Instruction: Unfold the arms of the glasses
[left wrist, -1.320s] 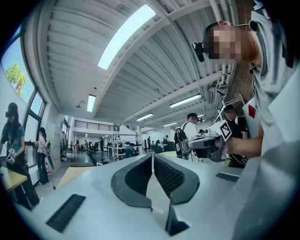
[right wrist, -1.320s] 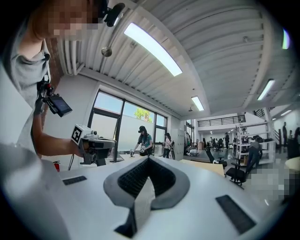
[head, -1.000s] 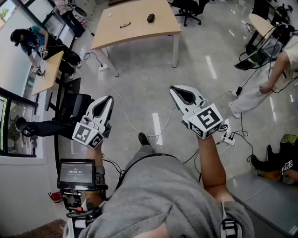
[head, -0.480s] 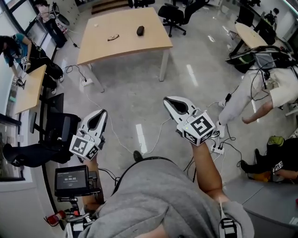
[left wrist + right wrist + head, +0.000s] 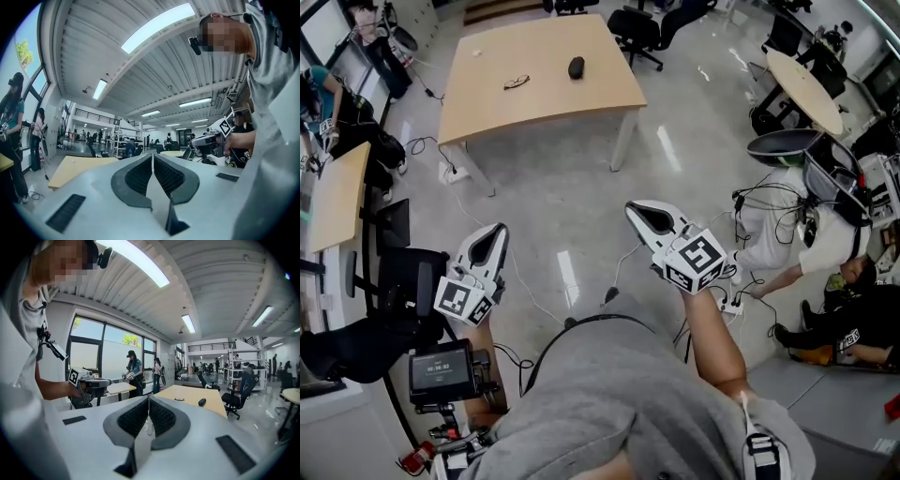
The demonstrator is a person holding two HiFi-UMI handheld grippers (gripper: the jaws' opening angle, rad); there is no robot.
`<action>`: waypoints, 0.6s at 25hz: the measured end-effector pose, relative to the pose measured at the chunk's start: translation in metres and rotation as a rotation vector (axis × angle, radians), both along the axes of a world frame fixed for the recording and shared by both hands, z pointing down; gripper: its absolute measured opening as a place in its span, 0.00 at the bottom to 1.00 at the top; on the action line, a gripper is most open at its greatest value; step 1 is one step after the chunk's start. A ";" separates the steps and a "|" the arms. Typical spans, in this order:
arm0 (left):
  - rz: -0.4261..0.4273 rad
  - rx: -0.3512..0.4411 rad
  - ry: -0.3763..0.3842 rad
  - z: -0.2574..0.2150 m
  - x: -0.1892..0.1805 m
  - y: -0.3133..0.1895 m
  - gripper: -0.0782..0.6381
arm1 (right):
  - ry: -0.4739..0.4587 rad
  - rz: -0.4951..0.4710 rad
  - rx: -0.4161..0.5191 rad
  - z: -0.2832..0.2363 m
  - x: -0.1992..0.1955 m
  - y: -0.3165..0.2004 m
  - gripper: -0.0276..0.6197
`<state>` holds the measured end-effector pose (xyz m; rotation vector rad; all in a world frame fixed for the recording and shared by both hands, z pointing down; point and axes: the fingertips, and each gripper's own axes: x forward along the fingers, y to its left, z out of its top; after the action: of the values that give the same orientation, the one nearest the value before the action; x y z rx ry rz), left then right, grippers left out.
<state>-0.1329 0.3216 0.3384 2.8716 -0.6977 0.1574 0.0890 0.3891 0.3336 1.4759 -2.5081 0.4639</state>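
Seen from above, a pale wooden bench (image 5: 581,98) stands on a glossy grey floor (image 5: 581,197), well ahead of a person in a grey top. A pair of dark-rimmed glasses (image 5: 517,82) lies on the bench near its far edge. A small black oval object (image 5: 576,67) lies on the bench just to the right of the glasses. The person holds two white tools in the air over the floor, well short of the bench and apart from everything on it. The left hand-held gripper (image 5: 497,229) has its jaws pressed together with nothing between them. The right hand-held gripper (image 5: 634,209) likewise has its jaws together and empty. Both point roughly toward the bench. A black office chair (image 5: 639,28) stands beyond the bench's far right corner.
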 end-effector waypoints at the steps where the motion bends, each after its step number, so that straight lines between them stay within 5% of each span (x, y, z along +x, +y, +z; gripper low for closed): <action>1: -0.007 -0.010 -0.006 0.008 0.002 -0.011 0.13 | -0.007 -0.003 -0.008 0.007 0.002 -0.011 0.05; 15: -0.174 -0.010 -0.079 0.042 0.072 -0.206 0.13 | -0.114 -0.170 -0.025 0.080 0.068 -0.223 0.05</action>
<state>-0.0614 0.1156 0.3807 2.7906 -0.9546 0.2502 0.1571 0.1664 0.4136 1.2462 -2.6764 0.5621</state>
